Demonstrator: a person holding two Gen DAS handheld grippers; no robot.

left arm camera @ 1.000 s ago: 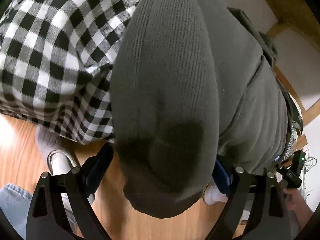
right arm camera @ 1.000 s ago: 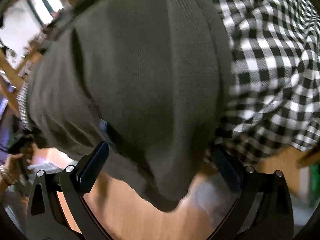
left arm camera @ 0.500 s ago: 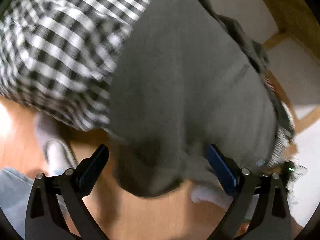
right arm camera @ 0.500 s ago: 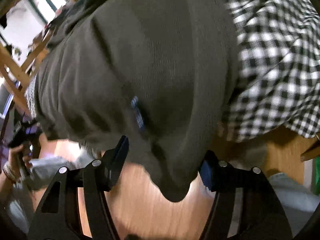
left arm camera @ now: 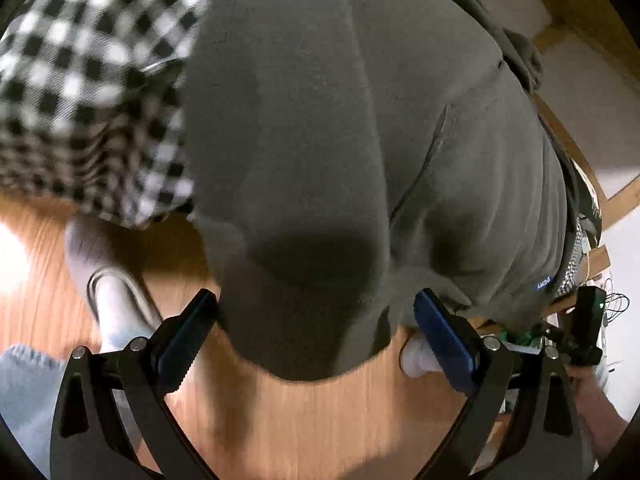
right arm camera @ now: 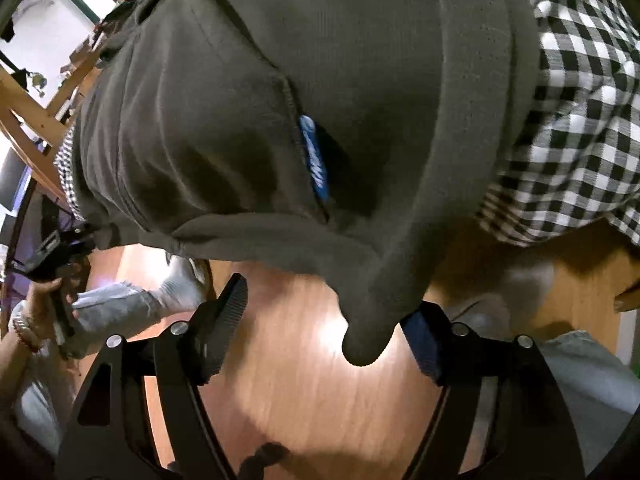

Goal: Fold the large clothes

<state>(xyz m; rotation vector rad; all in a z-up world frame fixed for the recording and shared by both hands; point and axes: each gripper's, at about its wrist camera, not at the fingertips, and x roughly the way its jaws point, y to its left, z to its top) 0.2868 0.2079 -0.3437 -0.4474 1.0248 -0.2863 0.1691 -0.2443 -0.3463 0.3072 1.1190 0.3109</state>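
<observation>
A dark grey ribbed sweatshirt (left arm camera: 360,140) hangs over the table edge on a black-and-white checked cloth (left arm camera: 80,92). My left gripper (left arm camera: 316,320) is open, and a hanging fold of the sweatshirt sits between its fingers (left arm camera: 440,336). In the right wrist view the same sweatshirt (right arm camera: 320,100), with a small blue label (right arm camera: 314,160), droops toward my right gripper (right arm camera: 324,312), which is open; the cloth's lowest tip lies against the right finger (right arm camera: 420,340). The checked cloth (right arm camera: 580,120) lies to the right there.
Wooden floor (left arm camera: 312,420) lies below both grippers. The person's socked feet (left arm camera: 112,292) and jeans stand near. Wooden frame rails (left arm camera: 580,168) run along the table's far side. The other gripper and hand (right arm camera: 52,272) show at the left.
Both grippers have shifted under the hanging sweatshirt edge. The right gripper, narrower half a second ago, has opened wider. The cloth's hanging fold sags lower between the left fingers.
</observation>
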